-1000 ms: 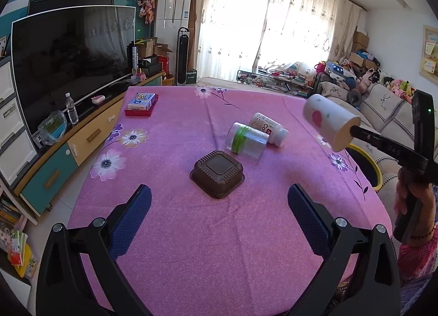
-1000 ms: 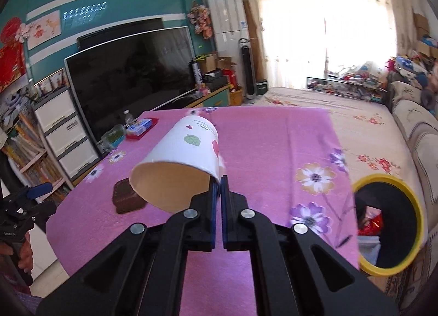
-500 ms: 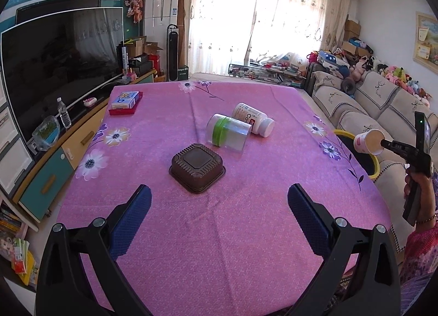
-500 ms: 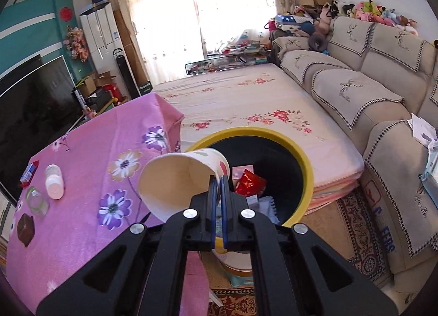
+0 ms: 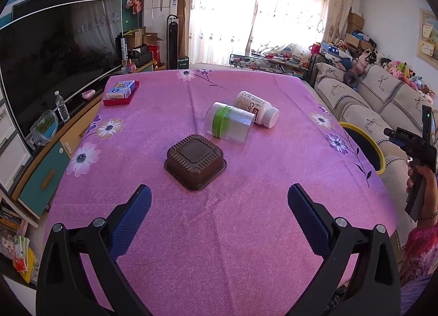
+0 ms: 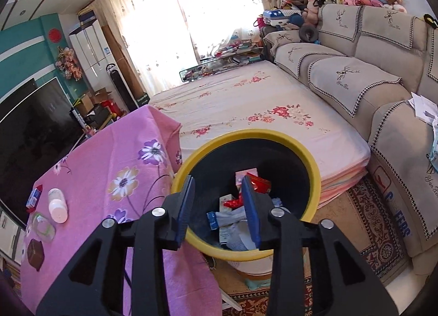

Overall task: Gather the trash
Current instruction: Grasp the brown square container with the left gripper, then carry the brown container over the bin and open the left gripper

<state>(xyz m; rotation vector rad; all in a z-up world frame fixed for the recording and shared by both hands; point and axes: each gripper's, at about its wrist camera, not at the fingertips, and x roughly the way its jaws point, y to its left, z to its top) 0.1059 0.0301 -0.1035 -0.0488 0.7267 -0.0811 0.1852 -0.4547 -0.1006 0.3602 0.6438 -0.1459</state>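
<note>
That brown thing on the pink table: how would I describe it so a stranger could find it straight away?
Look at the pink flowered tablecloth. Near its middle, closest to the open left gripper, sits a brown square container, upside down. Unlike the clear jar and white bottle lying beyond, it is dark, ribbed and flat-topped.

I see bare pink surface [image 5: 219, 233] in front of my left gripper [image 5: 219, 217]; the brown box [image 5: 195, 161] sits just beyond. The bin [image 6: 312, 179] mouth gapes under my right gripper [image 6: 217, 206].
</note>
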